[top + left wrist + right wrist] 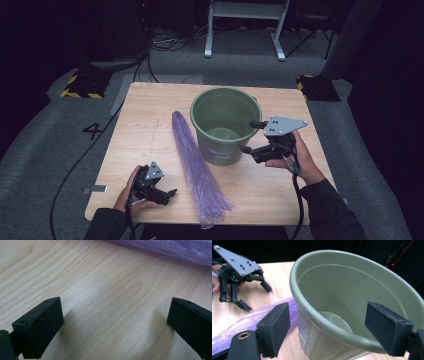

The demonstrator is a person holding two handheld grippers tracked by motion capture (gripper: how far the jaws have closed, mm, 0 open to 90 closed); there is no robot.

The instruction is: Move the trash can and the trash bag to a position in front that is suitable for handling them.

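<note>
Olive-green plastic bucket (226, 125) is approached at its 3 o'clock rim by the right gripper (254, 137), jaws wide; the purple plastic bag roll (197, 167) at 9 o'clock awaits the wide-open left gripper (169, 196). A rim grasp seems next.

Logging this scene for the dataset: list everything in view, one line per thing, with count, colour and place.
Bucket: one, olive green, upright at the table's far middle, nothing inside.
Plastic bag: one, purple, bunched into a long strip, left of the bucket, running to the near edge.
Table: one, light wood, centre.
White frame: one, on the floor beyond the table.
Left gripper: one, black, open, low over the table's near left.
Right gripper: one, black, open, jaws astride the bucket's rim.
</note>
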